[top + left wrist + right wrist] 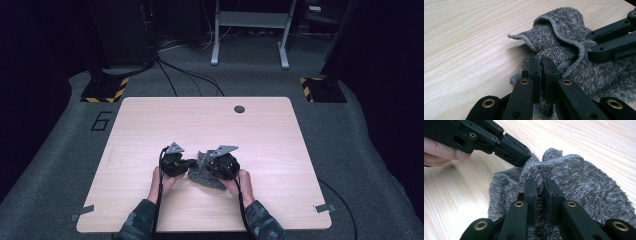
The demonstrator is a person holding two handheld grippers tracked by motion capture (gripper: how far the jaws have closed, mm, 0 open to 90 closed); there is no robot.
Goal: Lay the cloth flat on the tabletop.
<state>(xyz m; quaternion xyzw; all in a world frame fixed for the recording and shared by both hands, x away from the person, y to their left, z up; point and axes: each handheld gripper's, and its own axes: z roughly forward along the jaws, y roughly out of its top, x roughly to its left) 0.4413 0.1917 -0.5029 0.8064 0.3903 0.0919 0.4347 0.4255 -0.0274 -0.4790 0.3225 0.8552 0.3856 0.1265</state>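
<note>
A grey fuzzy cloth (pixel 209 181) lies bunched on the wooden table (pixel 210 125), near its front middle. My left gripper (pixel 190 163) reaches in from the left, and in the left gripper view its jaws (pixel 541 61) stand together on the hemmed edge of the cloth (pixel 556 32). My right gripper (pixel 207 165) comes from the right. In the right gripper view its jaws (pixel 539 184) pinch a raised fold of the cloth (pixel 579 177). The two gripper tips sit close together, the left gripper (pixel 522 155) just beyond the right one's fold. A hand holds each gripper.
A small dark round hole (pixel 239 109) sits near the table's far edge. Bare wood surrounds the cloth on all sides. Beyond the table are dark carpet, cables, two stands marked with yellow-black tape (pixel 105 90) and a grey metal frame (pixel 250 30).
</note>
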